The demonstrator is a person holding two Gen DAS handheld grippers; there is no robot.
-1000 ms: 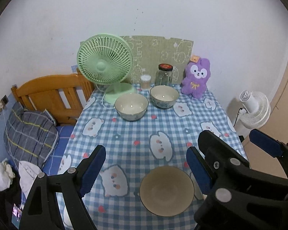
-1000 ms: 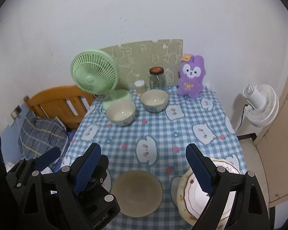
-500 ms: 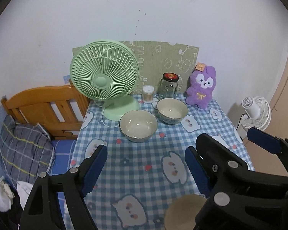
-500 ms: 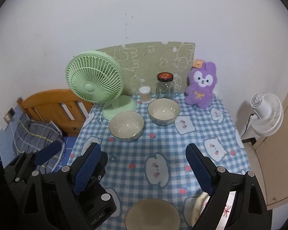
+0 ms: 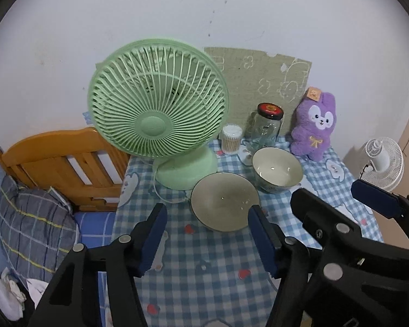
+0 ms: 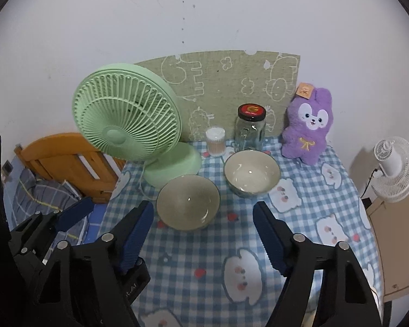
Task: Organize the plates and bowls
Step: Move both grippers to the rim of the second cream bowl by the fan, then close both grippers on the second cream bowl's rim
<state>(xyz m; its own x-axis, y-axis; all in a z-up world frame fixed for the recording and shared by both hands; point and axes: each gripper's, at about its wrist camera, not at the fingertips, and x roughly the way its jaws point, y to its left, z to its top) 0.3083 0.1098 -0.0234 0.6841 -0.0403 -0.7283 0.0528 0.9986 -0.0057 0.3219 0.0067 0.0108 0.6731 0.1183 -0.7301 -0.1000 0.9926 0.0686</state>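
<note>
At the far left, a wooden bed frame point(image 5: 68, 163) with a plaid pillow point(image 5: 27, 218) is being seen beside the table point(image 6: 349, 190), which is being covered by a blue checked cloth printed with white bears. A green desk fan point(image 5: 158, 114) is being kept upright on the cloth's left rear part, its round base just behind the near bowl point(image 5: 224, 201). That greyish bowl is being left on the cloth, mouth up and with nothing visible in it, and a second, paler bowl point(image 5: 276, 169) is being left just to its right and slightly farther back, the two rims close together; whether they are touching cannot be told. Behind the bowls, a small tub of cotton swabs point(image 5: 231, 139), a glass jar point(image 5: 267, 125) with a red and black lid, and a purple plush rabbit point(image 5: 315, 128) are being lined up against a green drawn-on mat point(image 6: 231, 81) on the wall. The left gripper point(image 5: 207, 241) is being held low over the cloth, its jaws closing with nothing pressed between the blue pads; the near bowl's front edge is being framed just beyond the right pad. The right gripper point(image 6: 203, 238) is being held alongside, jaws likewise closing and gripping nothing, only cloth lying between them. A white floor fan point(image 6: 394, 169) is being seen at the far right, off the table.
</note>
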